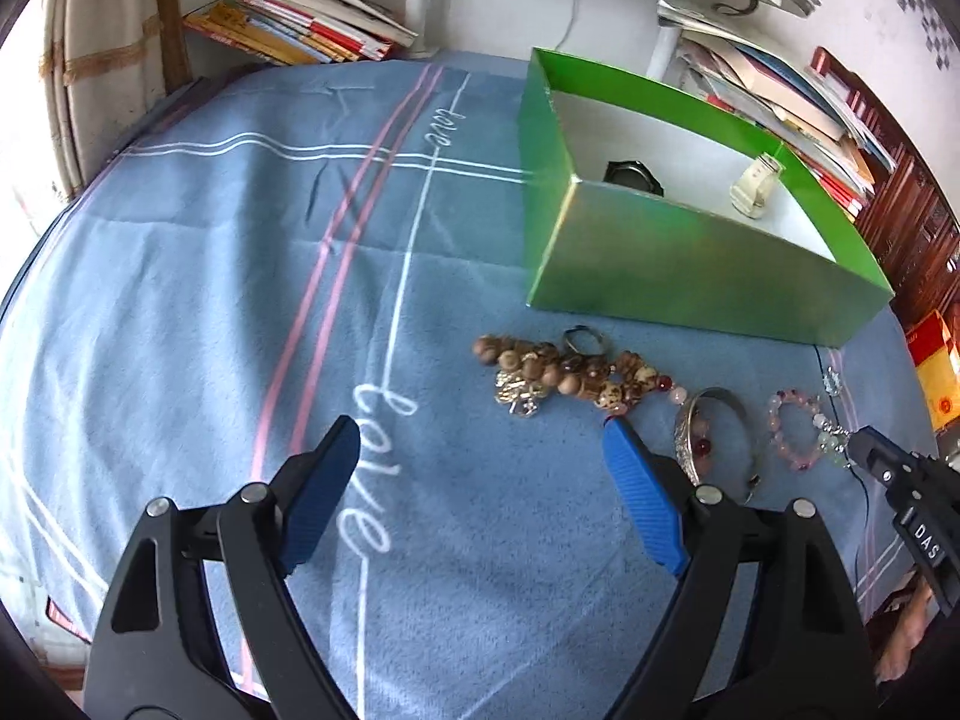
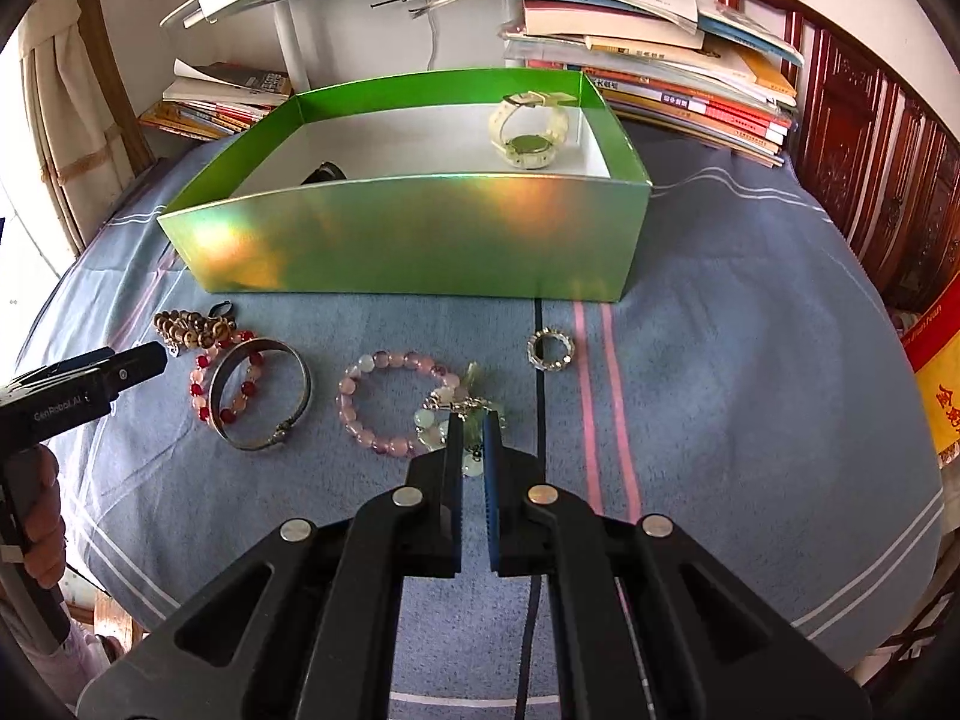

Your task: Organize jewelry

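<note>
The right hand-held gripper (image 2: 472,420) is clenched, its blue pads pinched on the pale green charm cluster (image 2: 462,420) that hangs off the pink bead bracelet (image 2: 384,402). That bracelet lies flat on the blue cloth (image 2: 750,360) of the tabletop, its loop just left of the fingertips. Left of it sits a silver bangle (image 2: 264,396) with a red and pink bead bracelet (image 2: 225,384) lying partly inside it, and beyond those a heap of brown wooden beads (image 2: 192,327). A small sparkly ring (image 2: 550,350) rests apart to the upper right.

The left hand-held gripper (image 1: 480,438) is released, its jaws standing wide with nothing between them, over bare cloth; its right pad is close to the end of the brown beads and the bangle. A person's hand (image 2: 42,516) grips its handle.

Behind the jewelry stands an open green box (image 2: 420,240), its near wall between the grippers and its contents: a cream wristwatch (image 2: 531,129) toward the right rear and a dark watch (image 2: 324,173) by the front wall. Stacks of books (image 2: 678,78) lie behind.
</note>
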{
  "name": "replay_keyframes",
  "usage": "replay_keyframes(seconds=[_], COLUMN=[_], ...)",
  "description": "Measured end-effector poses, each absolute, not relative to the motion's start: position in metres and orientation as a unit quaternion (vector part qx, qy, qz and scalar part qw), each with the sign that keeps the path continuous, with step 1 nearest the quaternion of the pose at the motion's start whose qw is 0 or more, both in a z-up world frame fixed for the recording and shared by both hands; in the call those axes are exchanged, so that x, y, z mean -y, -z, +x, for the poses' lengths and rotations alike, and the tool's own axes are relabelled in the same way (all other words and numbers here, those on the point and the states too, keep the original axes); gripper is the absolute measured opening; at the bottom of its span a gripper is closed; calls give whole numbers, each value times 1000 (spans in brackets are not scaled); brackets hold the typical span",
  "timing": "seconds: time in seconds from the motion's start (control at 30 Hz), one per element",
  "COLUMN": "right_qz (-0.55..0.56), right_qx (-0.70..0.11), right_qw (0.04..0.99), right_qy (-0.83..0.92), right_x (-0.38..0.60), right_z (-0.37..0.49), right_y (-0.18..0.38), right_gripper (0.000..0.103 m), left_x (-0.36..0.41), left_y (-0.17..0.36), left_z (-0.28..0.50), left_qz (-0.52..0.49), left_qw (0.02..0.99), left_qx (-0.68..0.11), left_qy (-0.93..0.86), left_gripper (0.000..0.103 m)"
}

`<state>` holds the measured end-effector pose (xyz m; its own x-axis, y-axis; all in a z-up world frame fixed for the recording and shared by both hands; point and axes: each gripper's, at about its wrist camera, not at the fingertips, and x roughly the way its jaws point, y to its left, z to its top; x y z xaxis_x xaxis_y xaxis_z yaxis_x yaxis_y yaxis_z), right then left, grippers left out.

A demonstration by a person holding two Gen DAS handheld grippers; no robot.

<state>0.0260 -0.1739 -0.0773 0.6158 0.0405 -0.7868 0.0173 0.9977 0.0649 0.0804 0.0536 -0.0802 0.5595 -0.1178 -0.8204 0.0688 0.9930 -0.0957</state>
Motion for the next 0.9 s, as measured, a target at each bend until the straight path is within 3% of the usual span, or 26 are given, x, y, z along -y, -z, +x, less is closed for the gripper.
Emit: replay_keyframes(seconds=[0.1,0.17,0.63,0.77,0.9], right_qz=[37,39,46,50,49], right_qx=[-441,-440,-434,-435,-441], right_qw=[897,897,900,899,896], right_qy=[-5,-6,1,3,3], right_x=[176,177,186,189,188], right_z=[26,25,20,22,26], right_y=[79,79,79,81,87], right_gripper=[7,7,9,12,31], left_x=[-51,-52,-7,-2,-9], left_y=[89,88,89,90,90], left_z=[87,88,78,75,67], left_qz=[-12,-8,13,43,54], left_qw=[880,881,872,879,882], left_qx=[-472,-472,-480,-469,-462], left_qy=[49,43,92,70,72], left_gripper=[69,67,66,51,46])
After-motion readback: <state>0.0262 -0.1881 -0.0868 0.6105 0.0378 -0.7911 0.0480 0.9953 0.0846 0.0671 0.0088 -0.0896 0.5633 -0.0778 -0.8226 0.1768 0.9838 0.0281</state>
